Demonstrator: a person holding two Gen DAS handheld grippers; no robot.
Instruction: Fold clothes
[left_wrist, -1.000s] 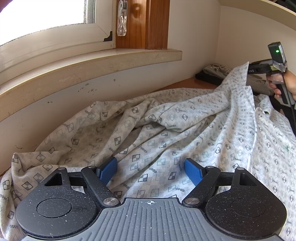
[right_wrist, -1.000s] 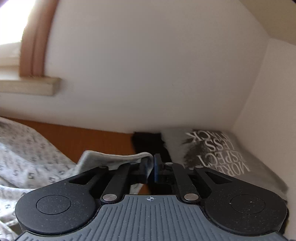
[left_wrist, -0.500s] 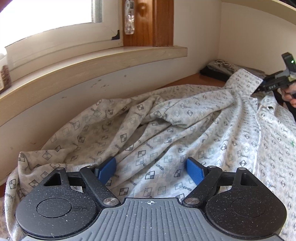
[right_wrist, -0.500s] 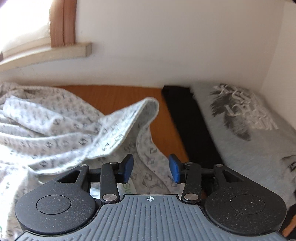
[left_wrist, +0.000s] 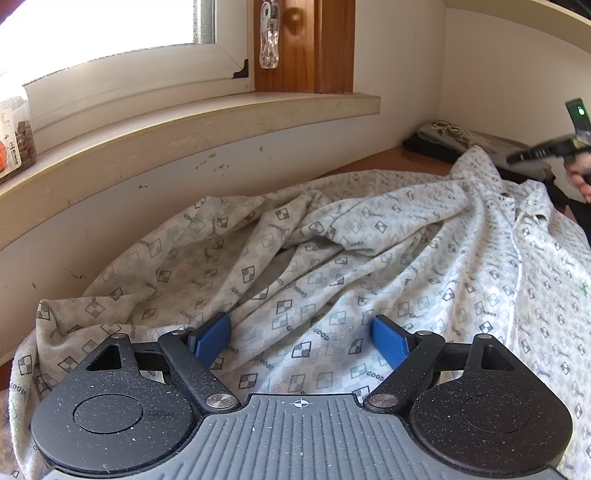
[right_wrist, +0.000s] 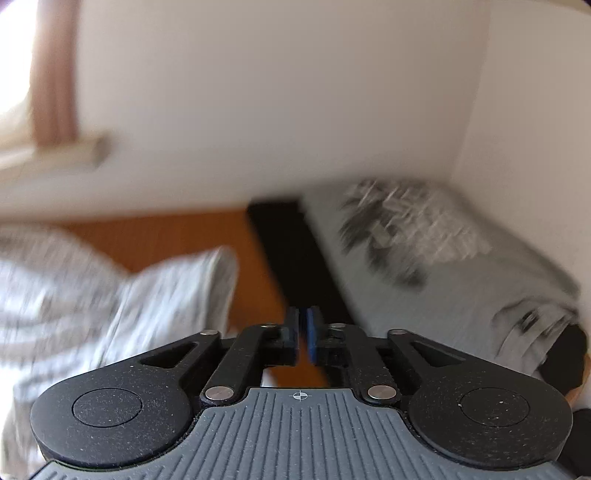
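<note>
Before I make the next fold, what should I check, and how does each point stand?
1. Left gripper open above the patterned shirt: ok.
2. Left gripper pinching cloth: not ok, its pads stand apart.
3. Right gripper holding the shirt corner: not ok. Its jaws have just been closing with nothing between them, and the corner lies to its left.
4. Shirt spread flat: not ok, bunched and creased.
5. Folded grey T-shirt clear of the shirt: ok, bare table shows between.
</note>
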